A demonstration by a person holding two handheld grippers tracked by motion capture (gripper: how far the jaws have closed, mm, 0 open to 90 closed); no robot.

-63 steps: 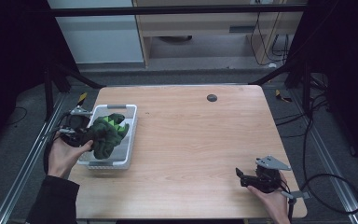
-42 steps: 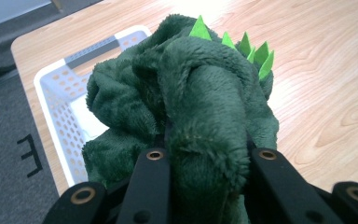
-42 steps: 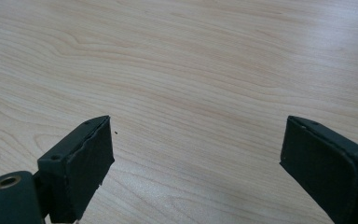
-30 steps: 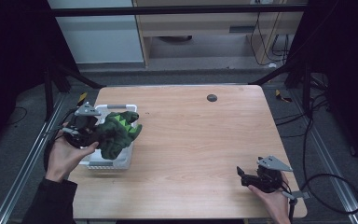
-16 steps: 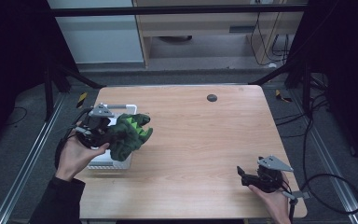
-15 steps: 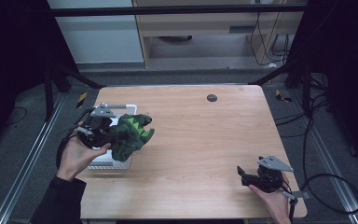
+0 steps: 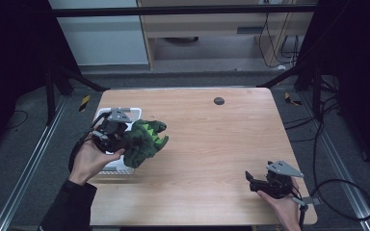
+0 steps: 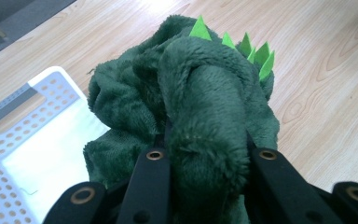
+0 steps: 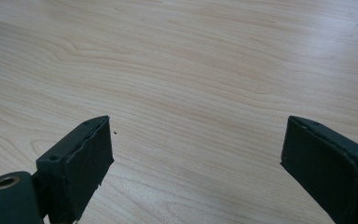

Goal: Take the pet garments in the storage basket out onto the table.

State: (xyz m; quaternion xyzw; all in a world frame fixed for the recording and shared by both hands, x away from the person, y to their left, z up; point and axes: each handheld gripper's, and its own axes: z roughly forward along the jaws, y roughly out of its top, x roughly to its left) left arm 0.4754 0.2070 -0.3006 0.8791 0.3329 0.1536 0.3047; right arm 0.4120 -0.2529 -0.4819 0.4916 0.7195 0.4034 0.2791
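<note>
Gripping the green plush dinosaur (image 7: 144, 142) above the white basket's (image 7: 120, 166) edge, left jaws clamp; right jaws gape wide.

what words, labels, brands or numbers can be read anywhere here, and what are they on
None can be read.
Green plush dinosaur held in the left hand-held gripper: plain fur and felt spikes, no tag showing.
White perforated basket: no print visible.
Wooden table: bare grain.
Yellow and black striped tape on the floor: a marking, no lettering.
Right hand-held gripper: no marking legible.
</note>
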